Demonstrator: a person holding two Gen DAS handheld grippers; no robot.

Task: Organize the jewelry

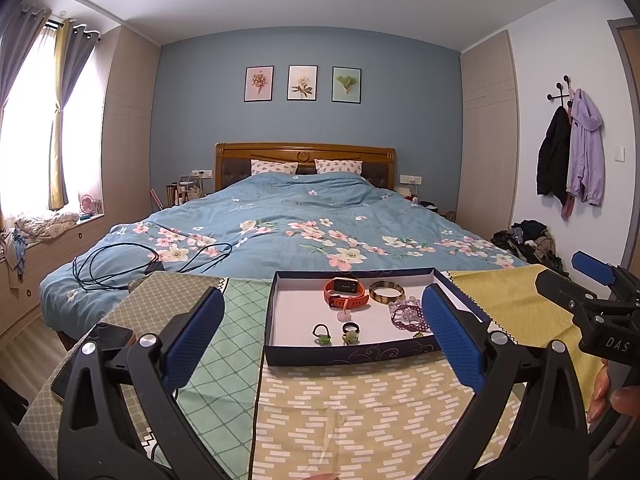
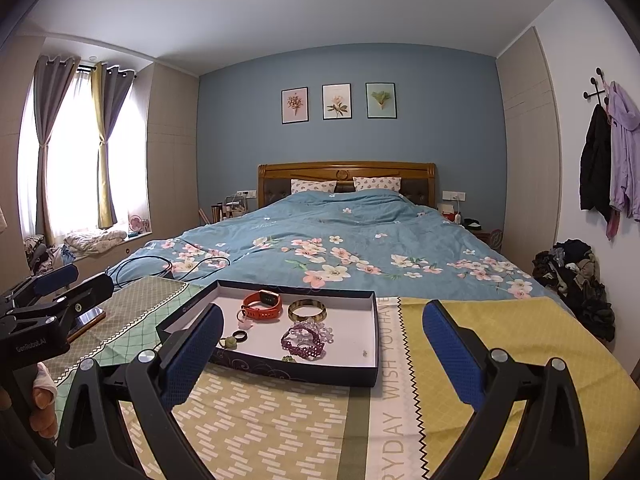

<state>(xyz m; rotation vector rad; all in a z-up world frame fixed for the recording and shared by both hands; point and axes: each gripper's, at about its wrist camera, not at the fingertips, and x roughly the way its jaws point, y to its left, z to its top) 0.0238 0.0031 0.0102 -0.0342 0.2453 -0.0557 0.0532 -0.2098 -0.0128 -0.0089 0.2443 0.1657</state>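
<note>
Left tongs wide, empty; right tongs wide, empty. Ahead of both, tray holds orange watch, bangle, purple bracelet, rings.

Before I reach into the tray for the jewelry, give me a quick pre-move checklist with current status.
1. Left gripper open, nothing held: ok.
2. Right gripper open, nothing held: ok.
3. Tray flat on the patterned cloth: ok.
4. Orange watch and bangle apart, each graspable alone: ok.
5. Purple bead bracelets separate from each other: not ok, they overlap.
6. Two green rings free of other pieces: ok.
</note>
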